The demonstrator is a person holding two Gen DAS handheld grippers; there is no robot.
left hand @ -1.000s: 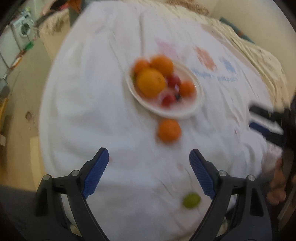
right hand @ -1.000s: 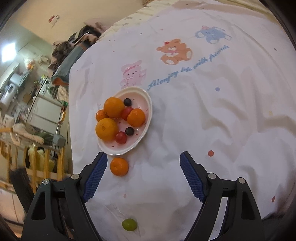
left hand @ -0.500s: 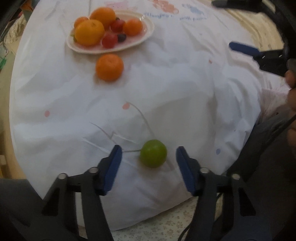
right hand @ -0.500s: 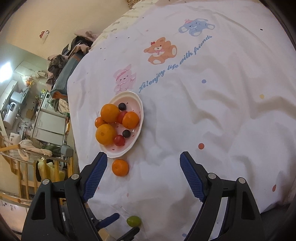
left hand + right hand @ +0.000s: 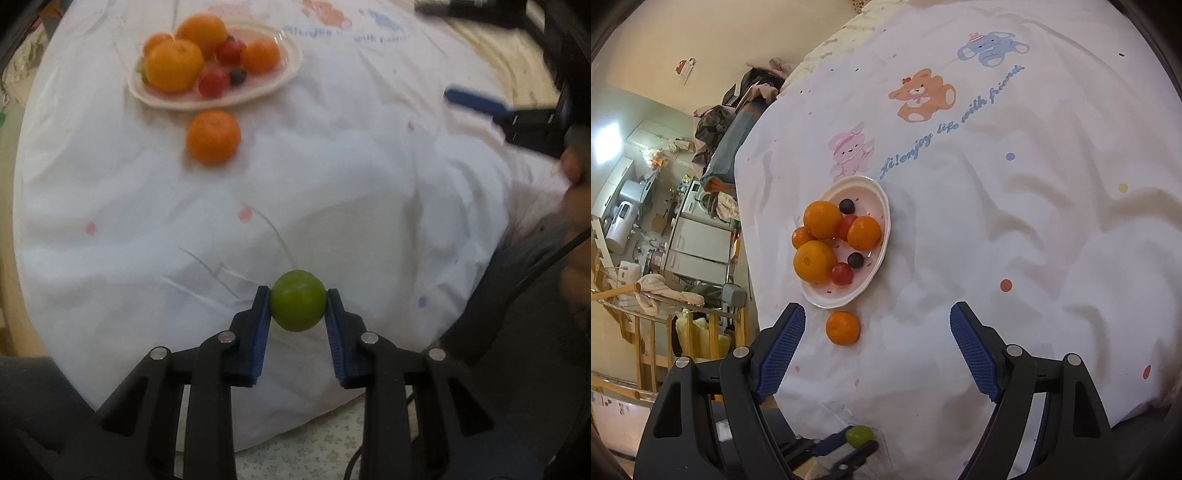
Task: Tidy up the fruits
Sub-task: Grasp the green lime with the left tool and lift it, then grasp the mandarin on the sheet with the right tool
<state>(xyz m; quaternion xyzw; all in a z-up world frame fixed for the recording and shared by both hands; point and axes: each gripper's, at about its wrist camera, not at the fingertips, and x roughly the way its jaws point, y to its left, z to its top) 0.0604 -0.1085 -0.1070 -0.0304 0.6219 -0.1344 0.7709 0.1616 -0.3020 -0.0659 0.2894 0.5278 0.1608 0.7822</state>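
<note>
Now | left claw (image 5: 297,301) clamped on green fruit (image 5: 297,300) near cloth edge; right claw (image 5: 877,347) apart

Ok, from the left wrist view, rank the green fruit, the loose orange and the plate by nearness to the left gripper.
1. Green fruit: clamped in the left gripper, near the cloth's edge.
2. Loose orange: farther up the cloth, left of centre.
3. Plate: just beyond the orange, farthest.

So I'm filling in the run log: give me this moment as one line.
left gripper: shut on green fruit | right gripper: open, empty | loose orange: on cloth beside plate
</note>
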